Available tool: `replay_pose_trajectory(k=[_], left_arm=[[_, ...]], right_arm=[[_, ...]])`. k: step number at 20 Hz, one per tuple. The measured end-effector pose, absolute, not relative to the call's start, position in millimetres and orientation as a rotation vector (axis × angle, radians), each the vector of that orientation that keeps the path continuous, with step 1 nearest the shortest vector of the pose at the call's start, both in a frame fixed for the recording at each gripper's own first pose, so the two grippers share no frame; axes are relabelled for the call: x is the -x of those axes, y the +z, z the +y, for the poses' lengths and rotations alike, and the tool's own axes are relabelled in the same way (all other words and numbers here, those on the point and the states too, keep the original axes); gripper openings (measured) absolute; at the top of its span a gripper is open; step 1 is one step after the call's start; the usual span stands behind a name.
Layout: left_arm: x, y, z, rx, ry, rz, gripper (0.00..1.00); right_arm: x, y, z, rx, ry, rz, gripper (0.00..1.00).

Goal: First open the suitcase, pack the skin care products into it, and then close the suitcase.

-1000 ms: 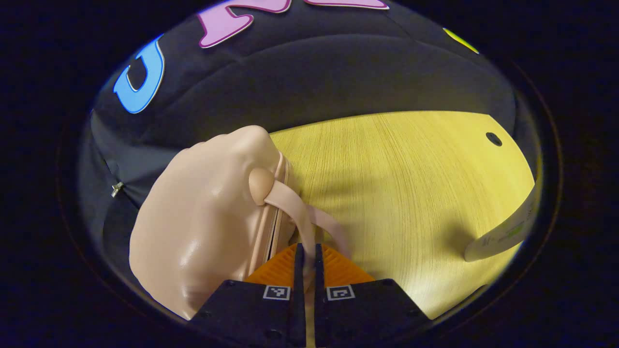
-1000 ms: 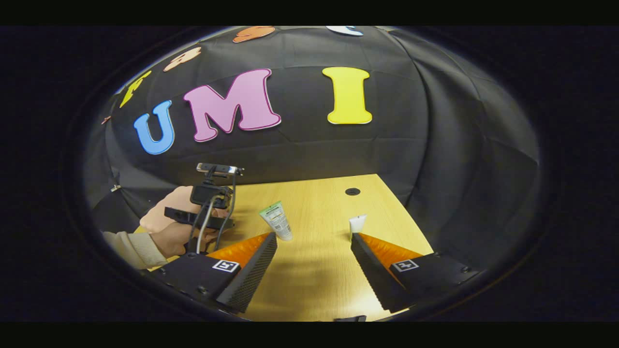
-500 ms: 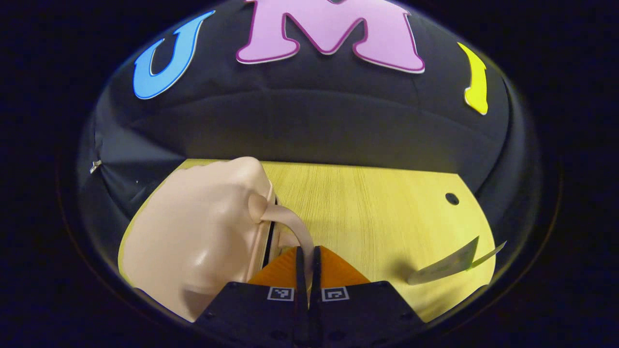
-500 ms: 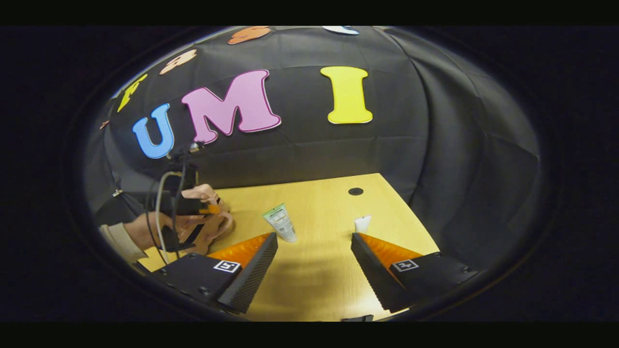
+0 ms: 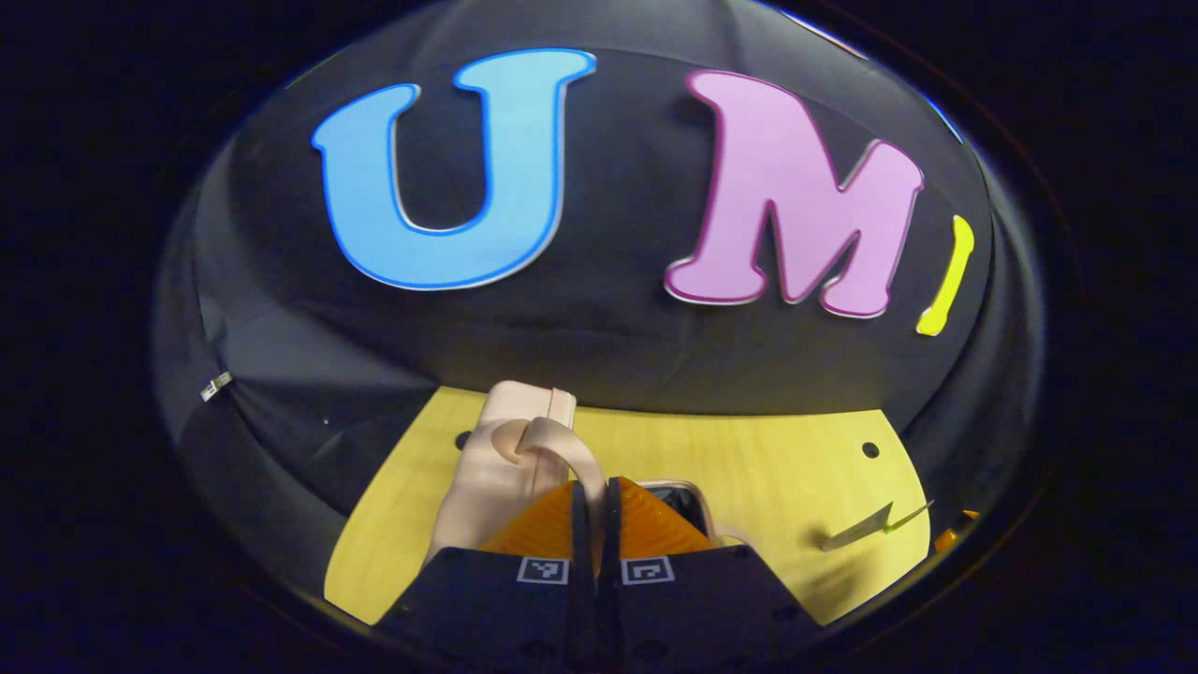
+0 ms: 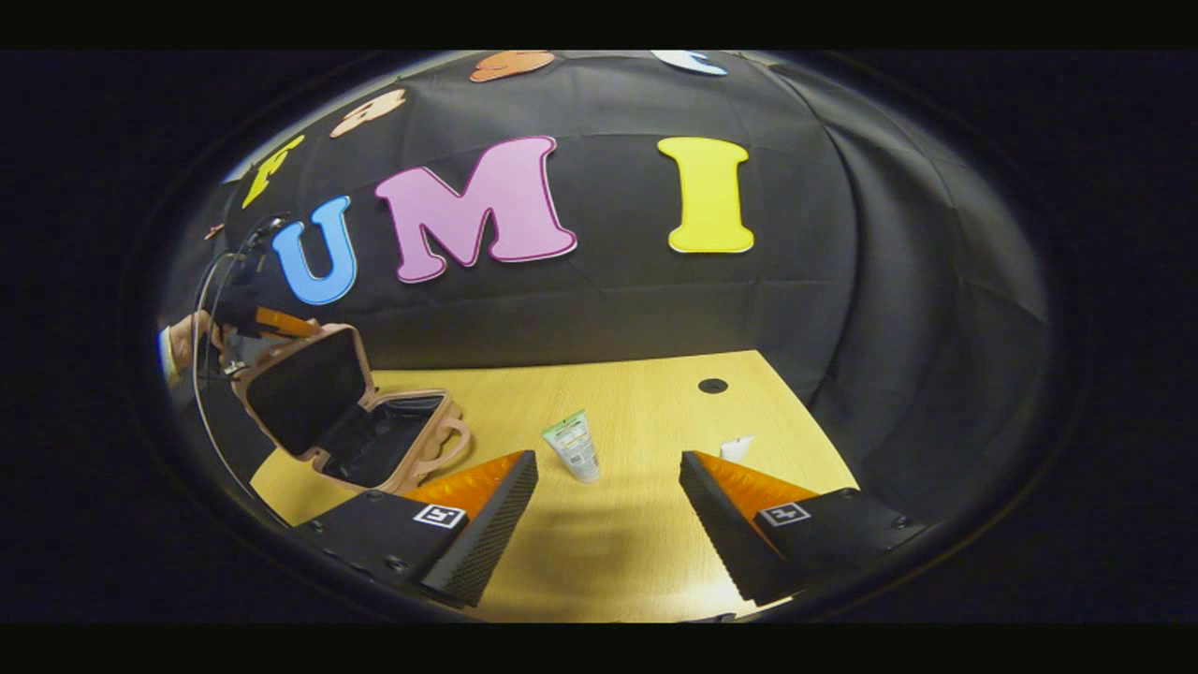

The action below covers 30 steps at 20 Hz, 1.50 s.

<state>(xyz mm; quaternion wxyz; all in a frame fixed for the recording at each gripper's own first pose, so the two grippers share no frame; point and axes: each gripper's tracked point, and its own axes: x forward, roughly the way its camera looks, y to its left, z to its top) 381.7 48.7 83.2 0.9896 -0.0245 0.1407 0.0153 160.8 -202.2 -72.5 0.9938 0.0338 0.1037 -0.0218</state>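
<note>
The small pink suitcase (image 6: pixel 351 421) is seen open near the table's (image 6: pixel 608 543) left edge, its lid (image 6: pixel 304 388) raised. The lid's handle (image 5: pixel 562 449) is pinched between the closed fingers of the left gripper (image 5: pixel 591 501). A green-capped tube (image 6: pixel 574 446) and a white tube (image 6: pixel 737 448) are seen mid-table; their print cannot be read. The right gripper (image 6: pixel 608 510) is held wide apart, gripping nothing.

The left hand-held gripper (image 5: pixel 595 510) pinches the suitcase lid's handle (image 5: pixel 562 446); lid (image 5: pixel 487 468) raised.
</note>
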Motion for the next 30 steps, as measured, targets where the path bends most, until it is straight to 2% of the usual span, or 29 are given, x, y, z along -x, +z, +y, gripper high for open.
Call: replay_pose_trajectory(k=[4,9,13,16,18,19,22,26,30], left_arm=[[-397,65,173,0.122,0.069,0.269,0.06],[-430,-19,328,0.199,0.201,0.296,0.06],[-462,-96,370,0.265,0.261,0.366,0.06],[-463,-101,385,0.213,0.366,0.343,0.06],[-454,-80,356,0.173,0.313,0.268,0.1],[-441,-58,331,0.129,0.268,0.203,0.18],[-402,7,223,0.019,0.158,0.022,0.99],[-353,50,65,-0.002,0.061,-0.075,0.96],[-330,24,-80,0.014,-0.114,-0.086,0.96]], right_arm=[[-169,-74,-190,-0.094,-0.081,0.241,0.97],[-179,-72,-185,-0.035,-0.169,0.197,0.97],[-184,-88,-181,-0.024,-0.213,0.195,0.97],[-186,-95,-185,0.027,-0.228,0.194,0.97],[-187,-89,-191,0.025,-0.245,0.166,0.97],[-186,-84,-196,0.024,-0.255,0.15,0.97],[-183,-69,-217,-0.004,-0.295,0.113,0.96],[-172,-56,-248,-0.008,-0.327,0.086,0.96],[-168,-72,-279,-0.034,-0.349,0.102,0.96]])
